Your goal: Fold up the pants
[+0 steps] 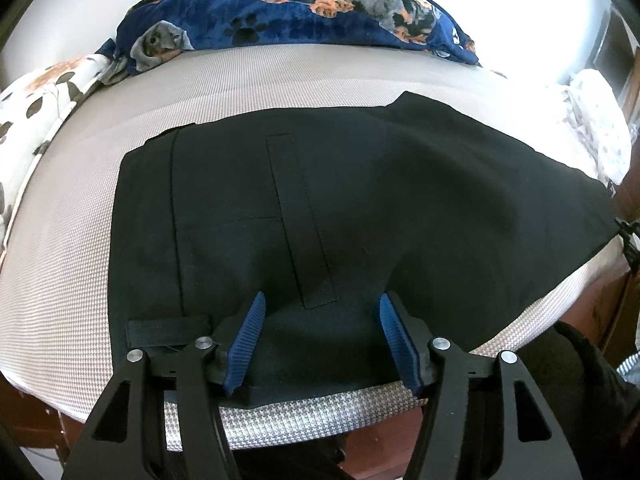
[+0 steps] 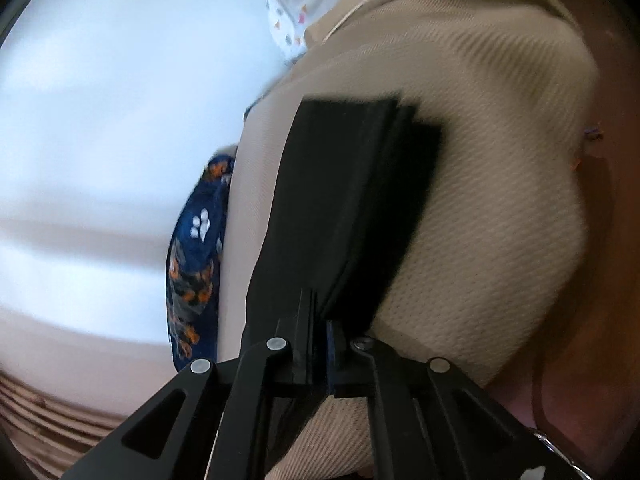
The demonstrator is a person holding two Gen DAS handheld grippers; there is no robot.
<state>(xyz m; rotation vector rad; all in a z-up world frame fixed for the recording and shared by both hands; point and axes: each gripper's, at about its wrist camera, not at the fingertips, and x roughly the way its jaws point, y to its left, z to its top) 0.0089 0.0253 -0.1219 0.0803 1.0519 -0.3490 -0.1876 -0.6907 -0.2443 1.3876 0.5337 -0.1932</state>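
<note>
The black pants [image 1: 320, 208] lie flat on the beige mattress [image 1: 80, 280], waistband end at my left gripper [image 1: 320, 332], long axis running off to the right. My left gripper stands part open, pads straddling the near edge without pinching. My right gripper [image 2: 320, 320] is clamped on the stacked leg end, so it leads the coming fold.

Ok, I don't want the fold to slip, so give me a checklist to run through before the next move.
1. Right tongs clamped on the pants: ok.
2. Left tongs gripping cloth: not ok, jaws apart over the waistband.
3. Pants on the mattress: ok, waist end lies flat.
4. Cloth smooth: not ok, a ridge runs across the middle.
5. Held layers aligned: cannot tell, view blurred.
</note>
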